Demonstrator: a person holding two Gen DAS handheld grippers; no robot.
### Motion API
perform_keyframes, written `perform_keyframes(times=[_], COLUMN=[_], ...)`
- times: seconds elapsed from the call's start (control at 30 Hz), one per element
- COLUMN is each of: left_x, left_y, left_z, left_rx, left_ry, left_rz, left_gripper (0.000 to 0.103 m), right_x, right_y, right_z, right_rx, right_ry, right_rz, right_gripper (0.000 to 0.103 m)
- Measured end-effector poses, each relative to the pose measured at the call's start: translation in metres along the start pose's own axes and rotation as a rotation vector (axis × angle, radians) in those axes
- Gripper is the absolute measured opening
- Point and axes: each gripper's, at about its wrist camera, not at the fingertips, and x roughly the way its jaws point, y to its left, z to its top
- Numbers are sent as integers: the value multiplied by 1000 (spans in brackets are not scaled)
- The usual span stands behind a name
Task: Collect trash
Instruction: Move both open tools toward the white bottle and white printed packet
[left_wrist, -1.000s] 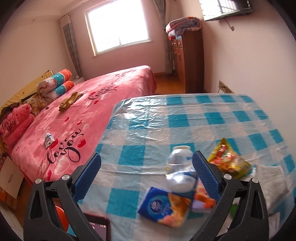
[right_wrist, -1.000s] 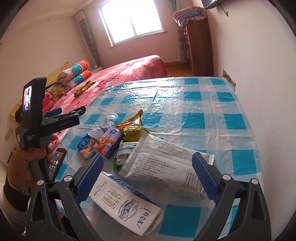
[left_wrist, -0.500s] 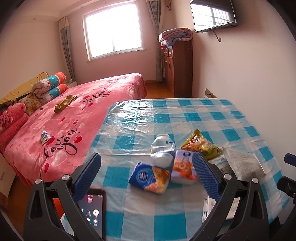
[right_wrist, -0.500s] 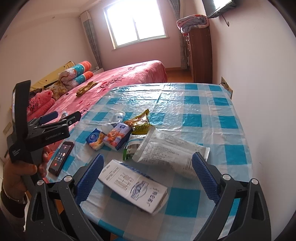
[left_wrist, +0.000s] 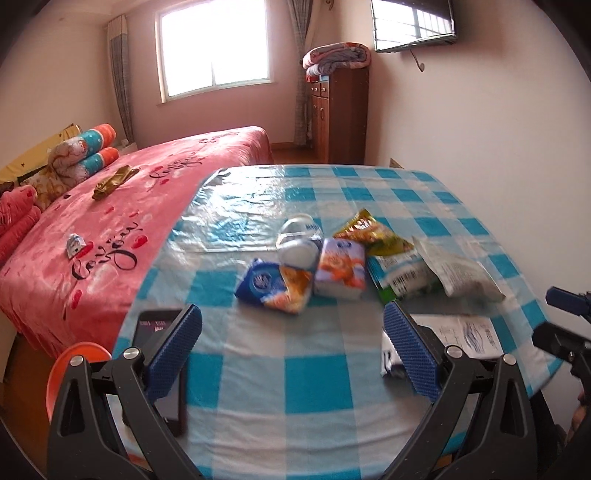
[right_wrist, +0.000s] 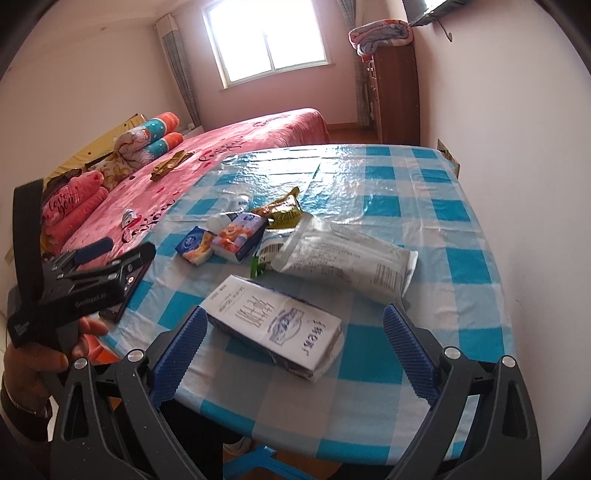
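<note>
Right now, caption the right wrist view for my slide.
Open right gripper over a flattened carton among trash on a checked table.

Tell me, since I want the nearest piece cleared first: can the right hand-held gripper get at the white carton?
Probably yes. The right hand-held gripper is open and the white carton lies flat just ahead between its fingers, nothing on it or across the approach.

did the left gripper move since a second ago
Yes. Judged against the trash pile, the left gripper has backed away toward the near table edge: the plastic bottle, earlier right between its fingers, now lies well ahead, and the phone has come into view.
</note>
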Motion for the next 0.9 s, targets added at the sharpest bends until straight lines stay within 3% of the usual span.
perform_keyframes(times=[0.13, 0.23, 0.3, 0.53, 0.7, 0.9], left_x=[-9, -16, -19, -16, -9, 8], left_y=[-6, -17, -20, 0, 19, 29], left_z=[-15, -26, -33, -50, -49, -32], left_rx=[15, 84, 107, 24, -17, 33], left_ry=[-16, -29, -16, 73, 106, 120], left_rz=[-36, -33, -75, -169, -132, -47], left_gripper=[99, 99, 99, 99, 99, 99], right_x=[-3, -1, 1, 12, 20, 28], right_y=[-6, -10, -12, -19, -29, -38], right_z=[-8, -12, -14, -21, -19, -12], right_rx=[14, 21, 22, 21, 40, 18], right_ry=[7, 18, 28, 66, 81, 81], right_rz=[-9, -12, -16, 3, -1, -40], right_gripper=[95, 95, 95, 95, 95, 95])
